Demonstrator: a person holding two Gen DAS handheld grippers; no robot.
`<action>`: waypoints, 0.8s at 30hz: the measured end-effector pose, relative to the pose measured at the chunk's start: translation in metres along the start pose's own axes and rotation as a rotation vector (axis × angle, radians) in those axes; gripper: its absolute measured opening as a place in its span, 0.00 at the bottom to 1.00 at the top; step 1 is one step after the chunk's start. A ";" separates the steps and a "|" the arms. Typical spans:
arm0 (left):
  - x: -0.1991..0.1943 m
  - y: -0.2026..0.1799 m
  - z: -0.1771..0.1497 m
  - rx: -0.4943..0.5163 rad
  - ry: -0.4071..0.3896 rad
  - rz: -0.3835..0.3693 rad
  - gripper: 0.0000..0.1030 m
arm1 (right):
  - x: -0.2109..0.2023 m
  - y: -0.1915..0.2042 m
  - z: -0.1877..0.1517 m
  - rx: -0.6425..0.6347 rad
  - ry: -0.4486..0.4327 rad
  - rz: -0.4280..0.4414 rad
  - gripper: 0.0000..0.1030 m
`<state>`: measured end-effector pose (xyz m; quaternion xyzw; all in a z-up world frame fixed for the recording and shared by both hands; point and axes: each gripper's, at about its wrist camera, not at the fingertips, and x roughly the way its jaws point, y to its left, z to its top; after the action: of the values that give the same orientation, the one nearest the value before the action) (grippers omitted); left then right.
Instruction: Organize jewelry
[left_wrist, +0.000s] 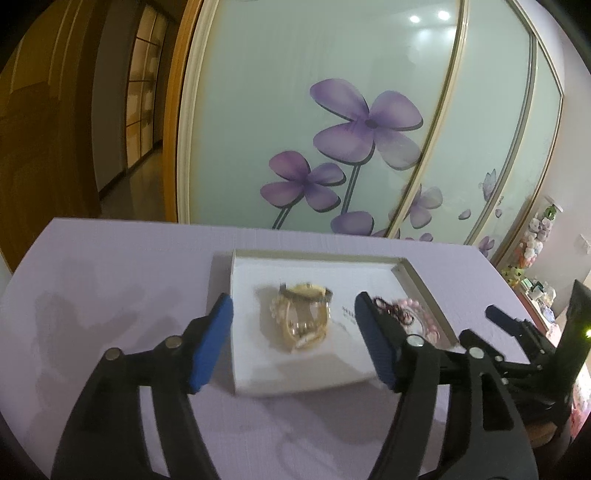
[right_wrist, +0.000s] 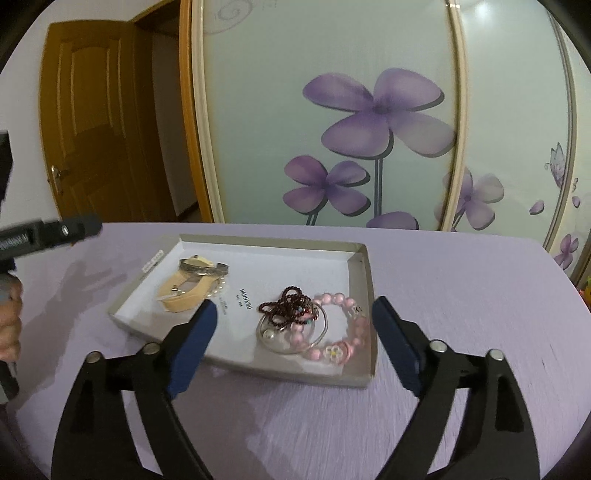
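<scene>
Both pairs of tongs are held open and empty above the lilac surface (right_wrist: 461, 280), with the shallow grey cardboard tray (right_wrist: 364, 280) just ahead of them. The left tongs (left_wrist: 293, 341) are spread across the tray's left half, where a tan strap, a silver cuff bangle (right_wrist: 203, 267) and a short string of pearls lie in a heap. The right tongs (right_wrist: 295, 341) bracket the other heap: a pink bead bracelet (right_wrist: 347, 332) with a flower charm, a dark red beaded strand (right_wrist: 288, 304) coiled on top of it, and a thin wire hoop with a pearl beneath.

The pieces appear ready to be sorted apart. The topmost strand is best taken first, pinched at a loop that stands clear and lifted slowly so the hoop is not dragged along.

On the tray floor between the heaps, "HANNA SU" is printed; the smaller lines beside it, and a label on the tray's far-left wall, cannot be read.
</scene>
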<state>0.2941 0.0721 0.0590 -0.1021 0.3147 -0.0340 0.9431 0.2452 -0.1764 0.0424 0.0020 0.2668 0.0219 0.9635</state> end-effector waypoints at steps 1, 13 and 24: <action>-0.003 0.000 -0.006 -0.003 0.001 0.000 0.72 | -0.005 0.001 -0.002 0.005 -0.007 0.005 0.91; -0.041 -0.014 -0.066 0.043 -0.056 0.019 0.98 | -0.034 0.020 -0.024 0.050 -0.044 -0.001 0.99; -0.064 -0.016 -0.085 0.039 -0.143 0.035 0.98 | -0.047 0.027 -0.036 0.076 -0.089 0.014 0.99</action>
<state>0.1918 0.0498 0.0331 -0.0803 0.2476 -0.0164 0.9654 0.1856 -0.1518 0.0358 0.0411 0.2241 0.0182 0.9735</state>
